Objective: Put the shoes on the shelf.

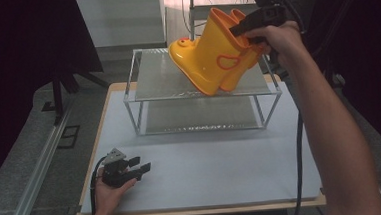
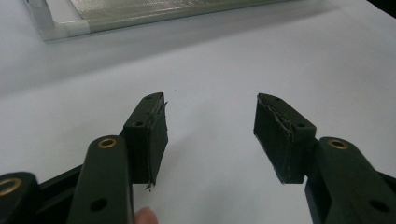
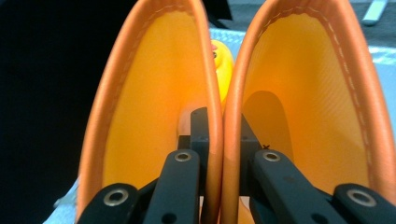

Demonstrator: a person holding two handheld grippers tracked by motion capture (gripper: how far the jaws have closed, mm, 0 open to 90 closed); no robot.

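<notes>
From the high view my right gripper (image 1: 246,31) pinches both yellow boots (image 1: 214,53) by their cuffs, tilted over the wire shelf (image 1: 147,85), so I should lower them level; my left fingers (image 2: 149,128) hang open over the bare surface (image 2: 210,70); my right fingers (image 3: 201,135) clamp the two touching cuffs, boot shafts empty.

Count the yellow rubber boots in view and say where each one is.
2. Both yellow rubber boots hang side by side in the right gripper, tilted above the wire shelf rack; its jaws pinch their two adjoining orange-trimmed cuffs together.
</notes>
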